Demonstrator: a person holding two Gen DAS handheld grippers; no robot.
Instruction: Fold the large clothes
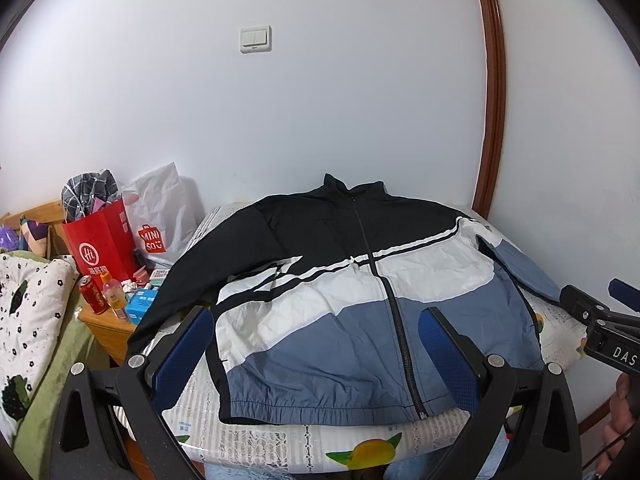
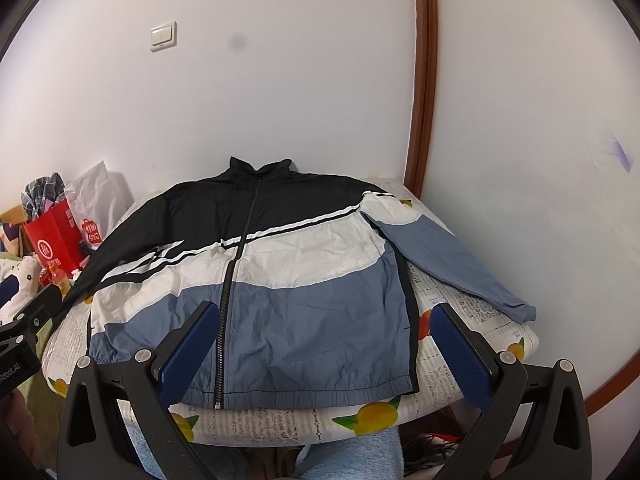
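A zipped jacket (image 1: pixel 340 304) in black, white and blue lies flat, front up, on a small table with a lemon-print cloth (image 1: pixel 360 452). Its collar points to the wall. The black sleeve (image 1: pixel 168 292) hangs off the left side; the blue sleeve (image 2: pixel 452 264) lies out to the right. My left gripper (image 1: pixel 316 352) is open, hovering in front of the hem with nothing between its blue pads. My right gripper (image 2: pixel 324 344) is also open, above the hem's right half (image 2: pixel 312 392). Each gripper shows at the edge of the other's view: the right gripper (image 1: pixel 600 320), the left gripper (image 2: pixel 24 320).
A white wall stands close behind the table, with a brown wooden door frame (image 1: pixel 492 92) at the right. Left of the table a wooden nightstand (image 1: pixel 108 328) holds a red bag (image 1: pixel 102 244), a can and a bottle. A patterned pillow (image 1: pixel 28 312) lies far left.
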